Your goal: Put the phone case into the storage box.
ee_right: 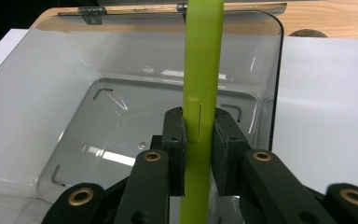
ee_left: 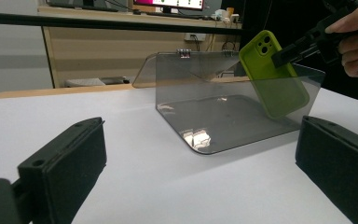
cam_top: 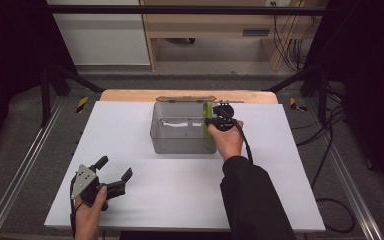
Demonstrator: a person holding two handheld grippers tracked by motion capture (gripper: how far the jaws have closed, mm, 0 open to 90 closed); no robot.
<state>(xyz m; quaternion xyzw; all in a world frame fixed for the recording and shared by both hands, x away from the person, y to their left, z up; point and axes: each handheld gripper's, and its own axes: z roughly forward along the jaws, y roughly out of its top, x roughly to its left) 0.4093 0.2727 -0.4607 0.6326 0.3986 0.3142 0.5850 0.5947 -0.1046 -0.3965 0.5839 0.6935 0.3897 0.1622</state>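
A clear smoky plastic box (cam_top: 160, 135) with its hinged lid open stands at the table's far middle. My right gripper (cam_top: 209, 121) is shut on a lime green phone case (cam_top: 207, 126), holding it on edge over the box's right side. In the right gripper view the green phone case (ee_right: 200, 93) runs upright between the black pads (ee_right: 175, 140), above the box (ee_right: 74, 107). My left gripper (cam_top: 114, 167) rests open near the table's front left, with nothing between its fingers. From the left gripper view, the phone case (ee_left: 272, 74) tilts into the box (ee_left: 205, 112).
The white table top (cam_top: 130, 200) has bare room in front of the box. A wooden strip (cam_top: 130, 95) edges the far side. Shelving and cables stand beyond the table, with metal frame rails on both sides.
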